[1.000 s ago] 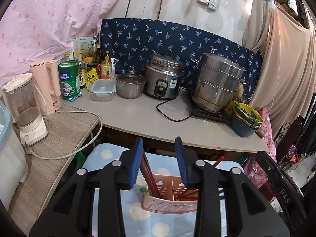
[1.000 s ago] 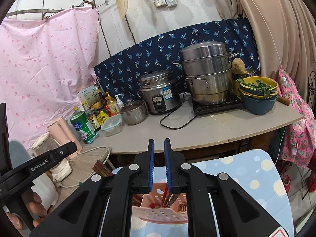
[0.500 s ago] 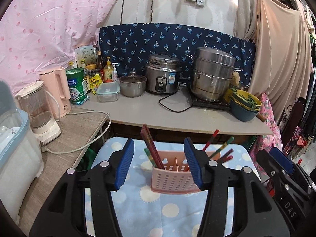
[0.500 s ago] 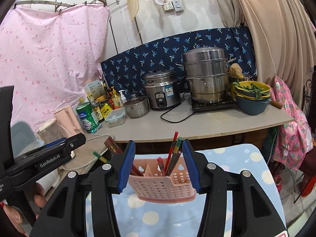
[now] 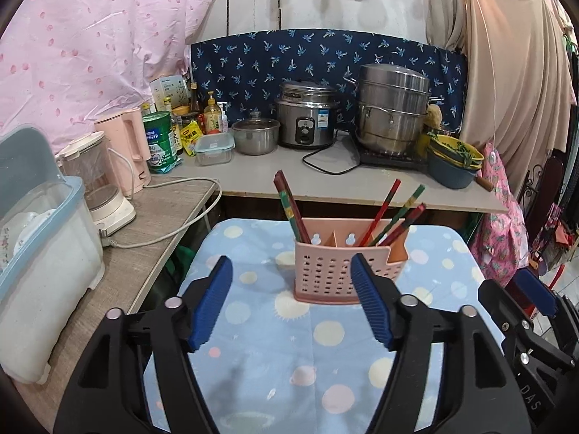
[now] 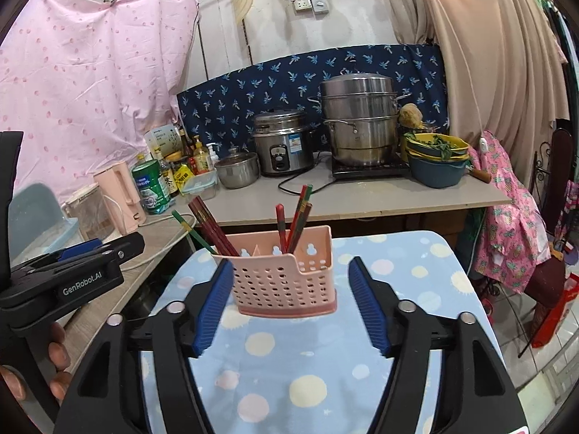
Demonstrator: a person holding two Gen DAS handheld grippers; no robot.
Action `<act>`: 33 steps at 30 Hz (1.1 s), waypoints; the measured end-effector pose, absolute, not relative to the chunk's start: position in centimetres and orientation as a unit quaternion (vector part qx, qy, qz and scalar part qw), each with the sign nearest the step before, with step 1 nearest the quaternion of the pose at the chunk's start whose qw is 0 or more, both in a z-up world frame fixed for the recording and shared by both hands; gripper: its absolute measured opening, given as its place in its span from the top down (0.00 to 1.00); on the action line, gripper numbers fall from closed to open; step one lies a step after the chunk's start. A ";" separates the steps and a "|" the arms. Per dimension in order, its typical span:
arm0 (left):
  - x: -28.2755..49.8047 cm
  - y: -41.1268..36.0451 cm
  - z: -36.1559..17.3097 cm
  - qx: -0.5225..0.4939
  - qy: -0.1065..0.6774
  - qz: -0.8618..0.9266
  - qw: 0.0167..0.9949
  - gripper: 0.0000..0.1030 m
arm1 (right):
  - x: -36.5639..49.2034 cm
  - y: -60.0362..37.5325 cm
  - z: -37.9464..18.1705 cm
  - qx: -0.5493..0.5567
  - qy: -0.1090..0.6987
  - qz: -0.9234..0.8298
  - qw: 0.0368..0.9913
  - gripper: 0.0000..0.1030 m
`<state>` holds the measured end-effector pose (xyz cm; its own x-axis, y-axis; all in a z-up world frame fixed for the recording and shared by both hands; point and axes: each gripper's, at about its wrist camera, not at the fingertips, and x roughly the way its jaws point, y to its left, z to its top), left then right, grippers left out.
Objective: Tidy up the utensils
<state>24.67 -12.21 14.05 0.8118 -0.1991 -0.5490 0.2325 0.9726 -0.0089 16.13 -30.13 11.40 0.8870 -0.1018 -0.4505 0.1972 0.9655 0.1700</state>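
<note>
Right claw (image 6: pixel 289 303) wide open, holds nothing. Left claw (image 5: pixel 289 303) same. Pink basket (image 6: pixel 286 282) stands on blue cloth (image 6: pixel 307 379), straight ahead of both. Chopsticks (image 6: pixel 213 228) stick up, tilted. Right claw looks nearer, maybe touching basket side; hard to tell.

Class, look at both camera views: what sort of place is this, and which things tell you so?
Probably a small home kitchen: a rice cooker and steamer pot stand on the counter, near bottled condiments.
</note>
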 end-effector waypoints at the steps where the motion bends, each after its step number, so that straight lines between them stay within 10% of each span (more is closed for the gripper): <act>1: 24.4 -12.1 13.9 0.030 0.285 -0.113 0.951 0.27 | 15.7 -30.0 11.2 0.107 0.226 -0.079 0.965 0.30; 33: 19.2 -11.1 8.6 0.059 0.357 -0.086 0.928 0.07 | 11.1 -28.4 7.4 0.073 0.300 -0.104 0.946 0.12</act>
